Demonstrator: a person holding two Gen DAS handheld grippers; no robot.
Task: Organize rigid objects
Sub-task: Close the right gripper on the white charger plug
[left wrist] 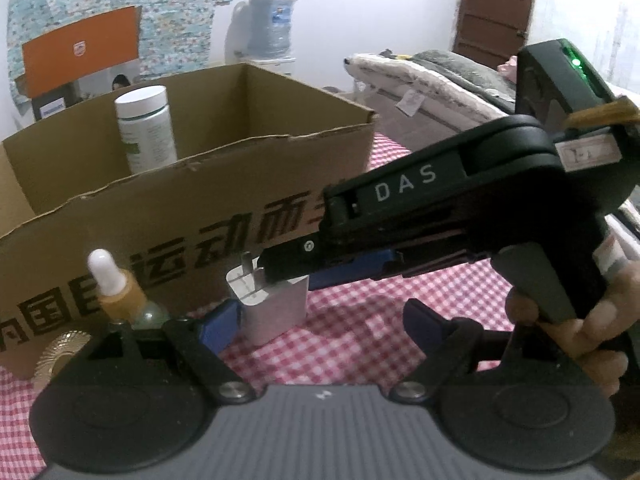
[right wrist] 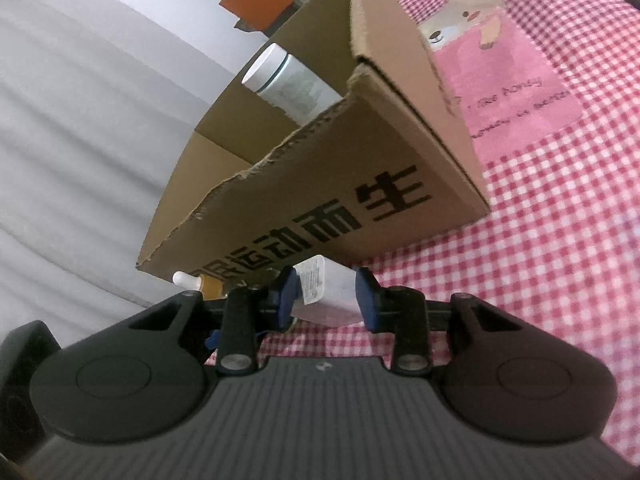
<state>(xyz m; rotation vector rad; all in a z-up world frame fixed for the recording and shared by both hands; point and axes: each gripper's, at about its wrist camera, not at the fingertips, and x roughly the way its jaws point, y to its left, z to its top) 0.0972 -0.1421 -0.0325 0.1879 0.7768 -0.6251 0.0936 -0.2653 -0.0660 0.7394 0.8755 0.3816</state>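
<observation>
A white plug adapter (left wrist: 274,300) stands on the checked cloth in front of a cardboard box (left wrist: 224,208). My right gripper (right wrist: 327,300), seen from the side in the left wrist view (left wrist: 288,270), has its blue pads on both sides of the adapter (right wrist: 326,296) and is shut on it. My left gripper (left wrist: 320,320) is open and empty, its left pad (left wrist: 218,326) just beside the adapter. A white bottle (left wrist: 146,128) stands inside the box and also shows in the right wrist view (right wrist: 288,80). A dropper bottle (left wrist: 118,280) stands left of the adapter.
A gold ribbed lid (left wrist: 60,350) lies at the box's front left. The red-and-white checked cloth (right wrist: 560,260) covers the surface. An orange box (left wrist: 80,52), a water jug (left wrist: 270,20) and bedding (left wrist: 432,76) are behind.
</observation>
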